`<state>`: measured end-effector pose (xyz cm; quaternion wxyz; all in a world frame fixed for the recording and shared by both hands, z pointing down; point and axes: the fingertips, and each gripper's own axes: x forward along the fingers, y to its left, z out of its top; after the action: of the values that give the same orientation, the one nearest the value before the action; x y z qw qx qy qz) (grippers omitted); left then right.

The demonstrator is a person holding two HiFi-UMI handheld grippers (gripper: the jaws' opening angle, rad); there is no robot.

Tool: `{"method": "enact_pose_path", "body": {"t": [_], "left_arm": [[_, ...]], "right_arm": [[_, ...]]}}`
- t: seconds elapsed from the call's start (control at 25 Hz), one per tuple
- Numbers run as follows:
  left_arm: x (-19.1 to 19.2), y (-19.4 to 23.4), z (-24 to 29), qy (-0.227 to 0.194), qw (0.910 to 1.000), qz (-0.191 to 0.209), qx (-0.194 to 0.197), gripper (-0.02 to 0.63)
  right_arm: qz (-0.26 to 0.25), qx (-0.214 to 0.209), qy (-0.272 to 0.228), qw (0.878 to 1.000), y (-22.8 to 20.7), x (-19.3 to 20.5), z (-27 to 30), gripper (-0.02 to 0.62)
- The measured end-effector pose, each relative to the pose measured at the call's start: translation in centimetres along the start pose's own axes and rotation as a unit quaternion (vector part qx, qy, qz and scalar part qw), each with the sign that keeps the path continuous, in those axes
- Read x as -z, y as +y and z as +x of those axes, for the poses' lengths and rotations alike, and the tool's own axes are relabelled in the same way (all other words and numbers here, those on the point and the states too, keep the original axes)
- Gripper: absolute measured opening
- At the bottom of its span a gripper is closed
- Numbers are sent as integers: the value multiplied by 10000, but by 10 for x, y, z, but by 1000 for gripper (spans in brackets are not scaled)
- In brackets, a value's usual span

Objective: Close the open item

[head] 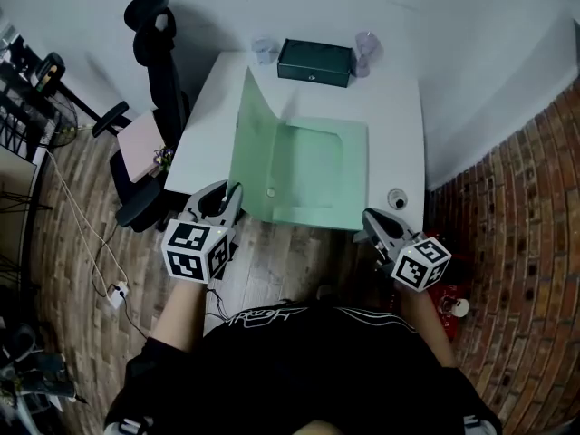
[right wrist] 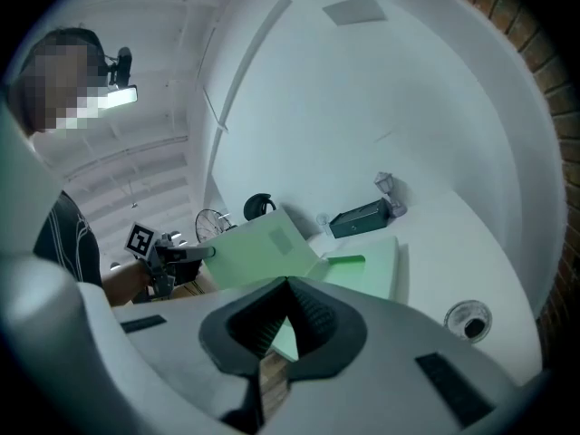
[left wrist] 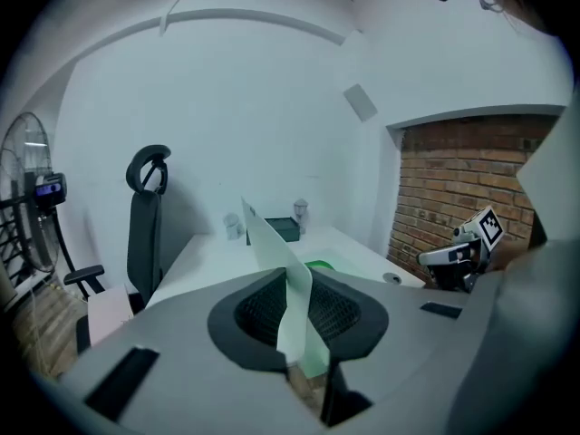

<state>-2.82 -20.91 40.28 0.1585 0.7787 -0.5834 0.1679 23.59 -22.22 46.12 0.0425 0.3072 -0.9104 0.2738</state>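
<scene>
A pale green folder (head: 313, 175) lies open on the white table (head: 394, 125). Its left cover (head: 255, 143) stands raised and tilted over the base. My left gripper (head: 232, 194) is shut on the front edge of that cover; in the left gripper view the green sheet (left wrist: 272, 243) runs up out of the jaws of my left gripper (left wrist: 296, 320). My right gripper (head: 370, 221) sits shut at the folder's front right corner. In the right gripper view a green corner (right wrist: 286, 341) shows between the shut jaws of my right gripper (right wrist: 286, 329), and the raised cover (right wrist: 258, 247) stands beyond.
A dark green box (head: 314, 62) stands at the table's far edge between two small clear glasses (head: 264, 51) (head: 365, 54). A small round object (head: 397, 198) lies near the right front corner. A black office chair (head: 159, 80) stands left of the table, a brick wall (head: 530, 198) right.
</scene>
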Motion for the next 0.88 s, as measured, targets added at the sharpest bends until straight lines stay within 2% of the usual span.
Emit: {"method": "enact_pose_path", "body": {"t": [0.16,0.56,0.88], "left_arm": [[-11,-27,9,-89,9997,-90,193,72],[-16,-91,35,-185,9983,-202,505,67],[-2,-139,62,1,9982,11,601,67]], "right_arm": [[-255,10,121,9996,-6,-10,-10,3],[-394,-163,105,9990,-27,-27,-45,3],[-464,-325,206,9982,-41,-28,-67,3]]}}
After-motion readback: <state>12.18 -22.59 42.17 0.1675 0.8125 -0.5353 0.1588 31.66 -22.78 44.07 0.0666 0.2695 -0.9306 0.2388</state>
